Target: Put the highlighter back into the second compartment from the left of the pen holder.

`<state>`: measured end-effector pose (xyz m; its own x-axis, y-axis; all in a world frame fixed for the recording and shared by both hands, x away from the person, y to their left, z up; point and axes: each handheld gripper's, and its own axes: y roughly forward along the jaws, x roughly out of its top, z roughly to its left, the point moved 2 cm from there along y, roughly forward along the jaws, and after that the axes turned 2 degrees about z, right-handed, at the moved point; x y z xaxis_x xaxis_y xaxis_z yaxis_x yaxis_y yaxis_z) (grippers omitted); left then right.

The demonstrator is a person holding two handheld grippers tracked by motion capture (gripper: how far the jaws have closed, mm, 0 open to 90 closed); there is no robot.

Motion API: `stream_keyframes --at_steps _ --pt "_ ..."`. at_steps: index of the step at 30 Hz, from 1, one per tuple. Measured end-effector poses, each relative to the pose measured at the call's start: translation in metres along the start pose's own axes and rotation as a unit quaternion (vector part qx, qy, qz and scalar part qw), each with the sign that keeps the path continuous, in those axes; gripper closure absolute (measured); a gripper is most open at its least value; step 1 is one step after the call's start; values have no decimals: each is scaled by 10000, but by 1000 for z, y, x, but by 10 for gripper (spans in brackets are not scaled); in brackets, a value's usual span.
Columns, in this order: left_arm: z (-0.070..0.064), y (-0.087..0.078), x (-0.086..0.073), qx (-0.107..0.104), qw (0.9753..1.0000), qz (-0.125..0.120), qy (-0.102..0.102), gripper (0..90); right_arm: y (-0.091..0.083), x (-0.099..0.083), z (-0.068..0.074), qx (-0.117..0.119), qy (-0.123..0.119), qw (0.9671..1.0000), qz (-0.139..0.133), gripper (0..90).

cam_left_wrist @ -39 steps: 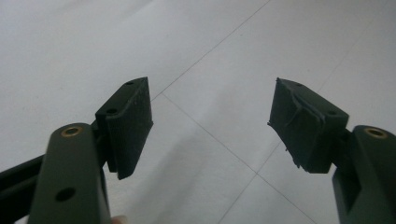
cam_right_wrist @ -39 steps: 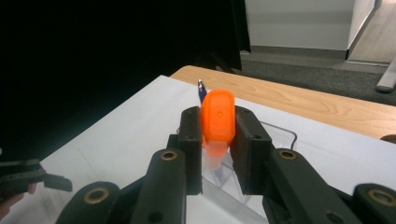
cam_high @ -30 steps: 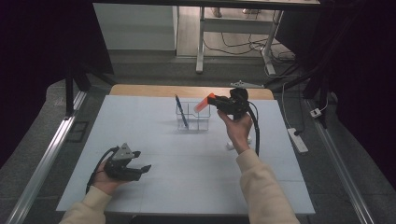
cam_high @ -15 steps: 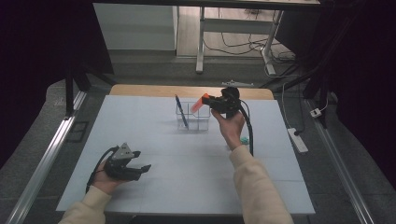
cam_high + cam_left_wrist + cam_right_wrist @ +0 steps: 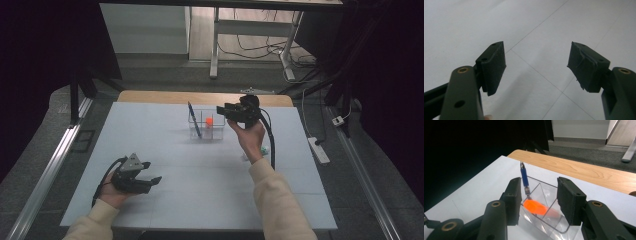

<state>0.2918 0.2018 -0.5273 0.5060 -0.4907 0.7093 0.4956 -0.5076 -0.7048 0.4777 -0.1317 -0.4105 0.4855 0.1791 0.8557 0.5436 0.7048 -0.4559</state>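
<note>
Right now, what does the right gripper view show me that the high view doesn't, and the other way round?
Right gripper view: close up, the right gripper is open and grips nothing, the orange thing lies slanted inside the clear box, and the box's dividers are plain. High view: the left gripper, open, resting on the white table at the near left, and a small teal thing beside the right forearm. Both: the box, the orange thing and the blue pen leaning in it.

We see an orange marker and a blue pen in a clear holder; both grippers are black, the worktop white.
</note>
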Motion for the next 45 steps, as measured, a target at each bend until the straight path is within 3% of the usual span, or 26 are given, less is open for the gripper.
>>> stream_keyframes --at_steps 28,45 --pt "-1 0 1 11 10000 3 5 299 -41 -46 -9 -72 -326 9987 387 469" --pt "-2 1 1 13 10000 26 20 299 -65 -72 -24 -284 -515 9953 769 450"
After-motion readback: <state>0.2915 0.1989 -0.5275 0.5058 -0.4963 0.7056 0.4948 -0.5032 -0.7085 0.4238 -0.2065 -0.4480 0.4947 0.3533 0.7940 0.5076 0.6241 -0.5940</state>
